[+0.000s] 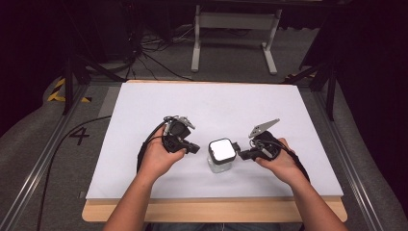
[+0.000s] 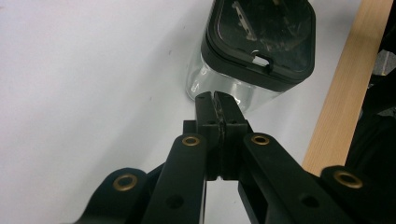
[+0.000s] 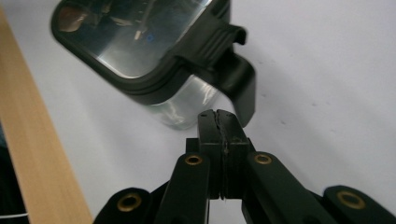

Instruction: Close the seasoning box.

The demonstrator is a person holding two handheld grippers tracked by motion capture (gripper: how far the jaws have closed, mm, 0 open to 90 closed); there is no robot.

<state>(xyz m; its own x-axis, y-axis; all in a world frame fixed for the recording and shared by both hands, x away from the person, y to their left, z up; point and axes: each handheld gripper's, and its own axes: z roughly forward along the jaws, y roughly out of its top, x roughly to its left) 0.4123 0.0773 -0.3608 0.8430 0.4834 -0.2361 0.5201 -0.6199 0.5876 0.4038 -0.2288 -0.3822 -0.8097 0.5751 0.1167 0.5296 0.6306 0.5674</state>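
A small clear square container [image 1: 222,155] with a black-rimmed lid stands on the white sheet, between my two grippers. My left gripper [image 1: 195,147] is just left of it, shut with nothing between its jaws. In the left gripper view the shut jaw tips [image 2: 215,99] sit close to the container's glass wall [image 2: 219,84], under the lid [image 2: 261,39]. My right gripper [image 1: 241,154] is at the container's right side, also shut and empty. In the right gripper view its tips [image 3: 218,116] lie right beside the lid's black latch [image 3: 240,79], which hangs off the container [image 3: 149,42].
The white sheet [image 1: 211,106] covers a wooden tabletop whose bare near edge [image 1: 211,209] runs in front of the person. Metal rails flank the table, with a floor mark "4" [image 1: 79,135] at the left. A white frame's legs [image 1: 196,43] stand beyond the far edge.
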